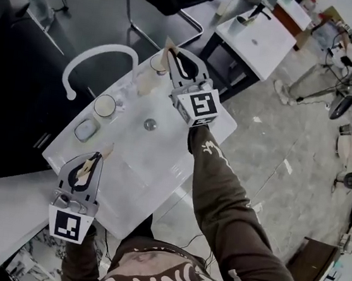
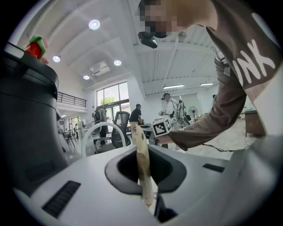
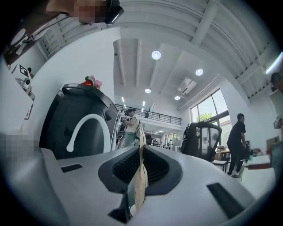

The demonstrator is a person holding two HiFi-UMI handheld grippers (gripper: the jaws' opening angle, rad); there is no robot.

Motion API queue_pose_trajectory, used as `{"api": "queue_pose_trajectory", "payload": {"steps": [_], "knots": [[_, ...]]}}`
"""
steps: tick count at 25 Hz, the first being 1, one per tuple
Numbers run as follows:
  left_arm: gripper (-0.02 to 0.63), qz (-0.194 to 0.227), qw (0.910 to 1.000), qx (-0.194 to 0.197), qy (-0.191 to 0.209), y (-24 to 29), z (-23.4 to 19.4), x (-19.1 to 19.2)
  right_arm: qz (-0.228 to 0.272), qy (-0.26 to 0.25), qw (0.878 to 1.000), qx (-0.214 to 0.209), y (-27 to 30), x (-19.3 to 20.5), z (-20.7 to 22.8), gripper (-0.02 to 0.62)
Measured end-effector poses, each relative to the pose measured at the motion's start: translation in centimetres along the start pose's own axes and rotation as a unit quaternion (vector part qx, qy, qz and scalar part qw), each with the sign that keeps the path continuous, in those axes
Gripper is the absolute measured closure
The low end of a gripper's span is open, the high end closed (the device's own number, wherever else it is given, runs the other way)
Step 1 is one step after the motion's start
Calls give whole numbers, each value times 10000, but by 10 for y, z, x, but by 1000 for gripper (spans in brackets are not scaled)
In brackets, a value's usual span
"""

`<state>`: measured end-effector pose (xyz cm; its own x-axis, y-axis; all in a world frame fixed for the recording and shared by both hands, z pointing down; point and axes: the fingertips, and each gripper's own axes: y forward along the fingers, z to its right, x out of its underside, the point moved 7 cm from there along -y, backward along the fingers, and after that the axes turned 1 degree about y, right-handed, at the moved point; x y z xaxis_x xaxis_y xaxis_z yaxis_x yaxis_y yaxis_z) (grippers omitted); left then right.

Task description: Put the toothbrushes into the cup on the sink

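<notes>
On the floor of a busy workshop: white rectangular sink counter (image 1: 154, 161), set slantwise under the head view. White arched faucet (image 1: 111, 47) rises at its far-left edge; the same arch shows in the left gripper view (image 2: 104, 125) and the right gripper view (image 3: 88, 118).

Person's brown long sleeve (image 1: 221, 187) reaches out across the counter's right side.

Right tongs (image 1: 169, 45) sit over the far edge of the counter, beside the faucet's right end. Own view: jaws pressed together (image 3: 140, 132), tan-taped pads flat against each other, nothing between them.

Left tongs (image 1: 101, 154) are over the near-left corner, tips pointing toward the far-left edge. Own view: jaws likewise closed tight (image 2: 135, 130), nothing held. The two tongs are well apart.

Round pale cup (image 1: 105, 105) stands upright on the far-left rim, near the faucet's foot. A second pale round rim (image 1: 157, 63) lies just beside the right tongs, partly hidden by them.

Small rounded grey dish (image 1: 86, 130) sits just beside the cup, on its near side.

Round metal drain (image 1: 150, 124) marks mid-basin.

Toothbrushes: too blurred to pick out in any view.
</notes>
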<state>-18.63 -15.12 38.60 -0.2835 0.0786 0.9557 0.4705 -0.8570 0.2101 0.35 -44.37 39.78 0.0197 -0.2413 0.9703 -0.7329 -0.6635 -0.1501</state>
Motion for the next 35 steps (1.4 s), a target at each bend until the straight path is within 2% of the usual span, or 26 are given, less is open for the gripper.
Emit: {"api": "queue_pose_trajectory", "payload": {"steps": [3, 8, 13, 20, 24, 26, 27, 35], "knots": [[595, -51, 9998, 63, 164, 5, -6, 7, -210, 52, 9998, -31, 20, 26, 7, 561], [594, -141, 9999, 26, 68, 12, -17, 18, -457, 266, 9986, -36, 34, 67, 12, 561], [595, -60, 10000, -11, 37, 16, -22, 19, -672, 331, 9972, -26, 40, 92, 11, 561], [595, -194, 9998, 45, 34, 20, -22, 27, -1029, 342, 9941, 30, 41, 121, 9, 559], [595, -129, 9997, 90, 183, 25, -26, 24, -996, 331, 9945, 11, 38, 117, 10, 539], [594, -59, 9997, 78, 242, 27, -31, 20, -918, 355, 9951, -50, 35, 110, 10, 445], [594, 5, 9996, 68, 279, 29, -35, 18, -882, 357, 9954, -73, 32, 106, 9, 419], [594, 160, 9977, -132, 644, 50, -77, 15, -332, 159, 9993, -73, -3, 55, -2, 399]]}}
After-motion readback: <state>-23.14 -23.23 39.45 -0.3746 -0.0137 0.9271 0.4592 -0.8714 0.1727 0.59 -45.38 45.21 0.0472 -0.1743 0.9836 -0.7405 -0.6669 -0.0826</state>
